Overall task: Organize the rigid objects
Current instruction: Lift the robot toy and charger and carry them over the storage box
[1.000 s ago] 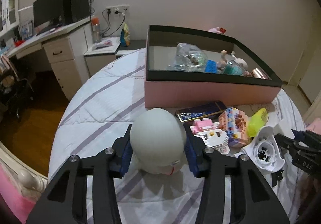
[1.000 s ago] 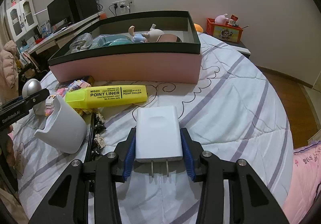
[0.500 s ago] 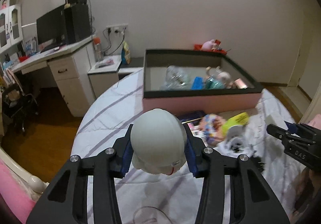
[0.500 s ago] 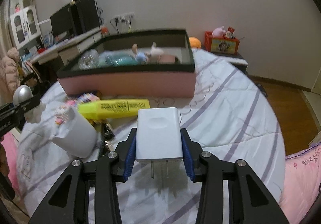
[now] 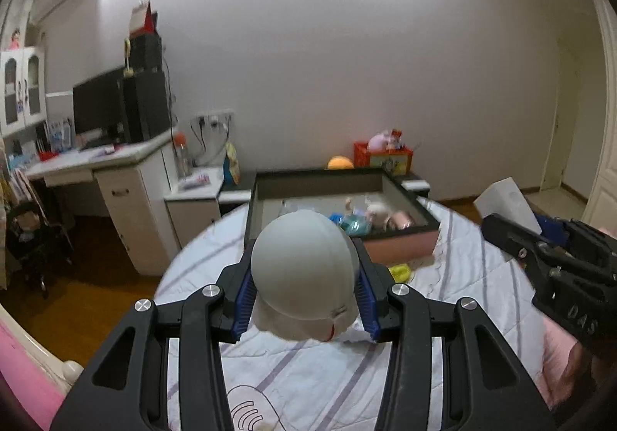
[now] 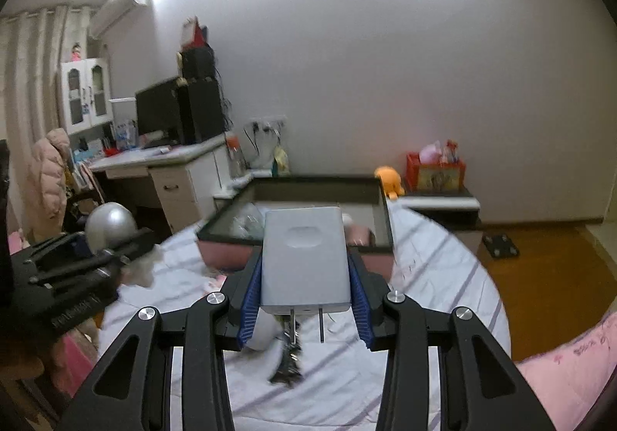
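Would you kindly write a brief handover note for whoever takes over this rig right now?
Left tongs: shut on the grey dome toy, lifted above the bed.
Right tongs: shut on the white charger, prongs toward the camera, also lifted.
Pink box: ahead on the bed, open, already holding several small items.
Left to do: put both held items into the box, then collect the yellow item and other clutter beside it.

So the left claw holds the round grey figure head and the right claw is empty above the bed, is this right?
Not quite. The left claw does hold the head, but the right claw is not empty: the right wrist view shows it shut on a white charger.
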A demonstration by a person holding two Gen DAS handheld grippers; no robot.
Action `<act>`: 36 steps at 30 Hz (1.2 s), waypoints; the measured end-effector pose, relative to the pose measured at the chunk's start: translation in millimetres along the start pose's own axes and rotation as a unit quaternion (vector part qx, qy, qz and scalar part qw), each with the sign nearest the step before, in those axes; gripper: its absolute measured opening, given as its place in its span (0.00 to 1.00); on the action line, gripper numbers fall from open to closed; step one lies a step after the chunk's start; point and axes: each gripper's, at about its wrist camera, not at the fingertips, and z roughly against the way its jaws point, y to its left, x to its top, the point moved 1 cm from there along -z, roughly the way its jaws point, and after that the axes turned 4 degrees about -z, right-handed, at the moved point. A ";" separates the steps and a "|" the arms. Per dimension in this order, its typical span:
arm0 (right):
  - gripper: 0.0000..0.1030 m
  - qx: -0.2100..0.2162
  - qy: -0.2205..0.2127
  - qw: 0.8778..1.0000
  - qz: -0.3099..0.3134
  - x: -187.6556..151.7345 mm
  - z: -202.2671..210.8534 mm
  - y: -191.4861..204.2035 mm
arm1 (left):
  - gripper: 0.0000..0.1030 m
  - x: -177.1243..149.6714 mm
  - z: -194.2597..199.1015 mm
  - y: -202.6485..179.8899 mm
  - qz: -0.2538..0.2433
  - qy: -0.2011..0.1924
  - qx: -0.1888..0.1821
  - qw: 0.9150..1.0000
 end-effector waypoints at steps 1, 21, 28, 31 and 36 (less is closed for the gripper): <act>0.41 0.001 -0.002 1.000 0.005 2.7 3.2 5.0 | 0.44 3.3 6.4 -2.1 -0.003 -0.006 -0.002 1.000; 0.41 0.015 -0.057 0.998 0.036 24.2 33.3 46.5 | 0.44 30.0 65.6 -2.4 -0.007 -0.079 0.037 0.996; 0.41 0.011 -0.065 0.997 0.038 30.1 27.1 44.1 | 0.44 39.2 56.1 -4.5 -0.023 -0.097 0.049 0.994; 0.41 0.007 -0.068 0.997 0.039 35.4 18.5 41.9 | 0.44 45.0 46.2 -5.3 -0.028 -0.107 0.057 0.992; 0.41 0.001 -0.063 0.997 0.039 43.9 -5.5 34.8 | 0.44 56.1 19.3 -8.0 -0.042 -0.106 0.059 0.992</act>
